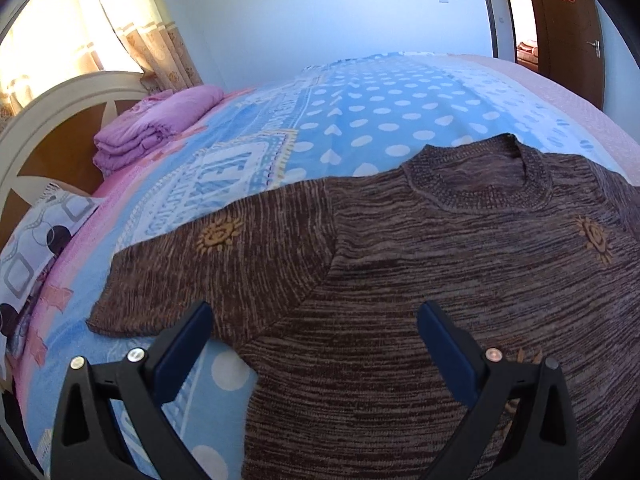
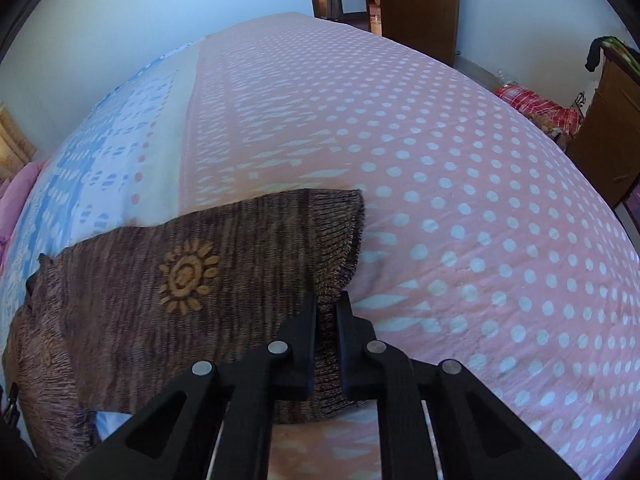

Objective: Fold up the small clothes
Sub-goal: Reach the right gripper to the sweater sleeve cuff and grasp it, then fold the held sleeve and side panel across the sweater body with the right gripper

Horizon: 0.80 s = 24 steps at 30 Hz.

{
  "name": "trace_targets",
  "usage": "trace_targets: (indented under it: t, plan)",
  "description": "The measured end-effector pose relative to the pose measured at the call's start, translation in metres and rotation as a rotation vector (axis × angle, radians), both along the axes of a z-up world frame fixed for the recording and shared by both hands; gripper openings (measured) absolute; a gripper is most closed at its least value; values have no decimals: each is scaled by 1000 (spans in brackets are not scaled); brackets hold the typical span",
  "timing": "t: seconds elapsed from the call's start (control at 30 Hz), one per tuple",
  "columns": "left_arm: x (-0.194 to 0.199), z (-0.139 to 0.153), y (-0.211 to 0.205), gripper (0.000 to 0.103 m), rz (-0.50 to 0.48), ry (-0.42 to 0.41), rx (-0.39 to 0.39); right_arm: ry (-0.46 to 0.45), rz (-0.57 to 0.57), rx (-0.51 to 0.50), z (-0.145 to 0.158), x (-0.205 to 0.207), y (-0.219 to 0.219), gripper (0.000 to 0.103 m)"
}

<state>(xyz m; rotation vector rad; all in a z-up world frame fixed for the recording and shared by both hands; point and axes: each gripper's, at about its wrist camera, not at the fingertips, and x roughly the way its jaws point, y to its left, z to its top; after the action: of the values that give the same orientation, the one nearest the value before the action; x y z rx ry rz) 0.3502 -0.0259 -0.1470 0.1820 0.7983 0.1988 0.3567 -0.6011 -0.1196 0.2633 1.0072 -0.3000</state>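
A small brown knit sweater with orange sun patterns lies flat on the bed, neck away from me. My left gripper is open, its jaws wide apart above the sweater's left armpit and sleeve. In the right wrist view my right gripper is shut on the cuff end of the sweater's right sleeve, which stretches out to the left over the bedspread. The sleeve cuff sticks out past the fingertips.
The bed has a blue dotted blanket and a pink dotted bedspread. A folded purple quilt and a pillow lie by the headboard. A wooden door and a cabinet stand beyond the bed.
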Motion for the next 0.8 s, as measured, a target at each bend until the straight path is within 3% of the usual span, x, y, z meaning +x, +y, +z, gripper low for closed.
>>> trace_targets:
  t: [0.27,0.57,0.8]
  plan:
    - [-11,8,13,103,8,-28,-37,-102,84,-98,65,4,45,8]
    - [-18,11,29,103,14,-48,-89,-172,229,-119,133,11,126,8]
    - [-21,7,41,103,23,-45,-116,-202,366,-127,158,16,207,8]
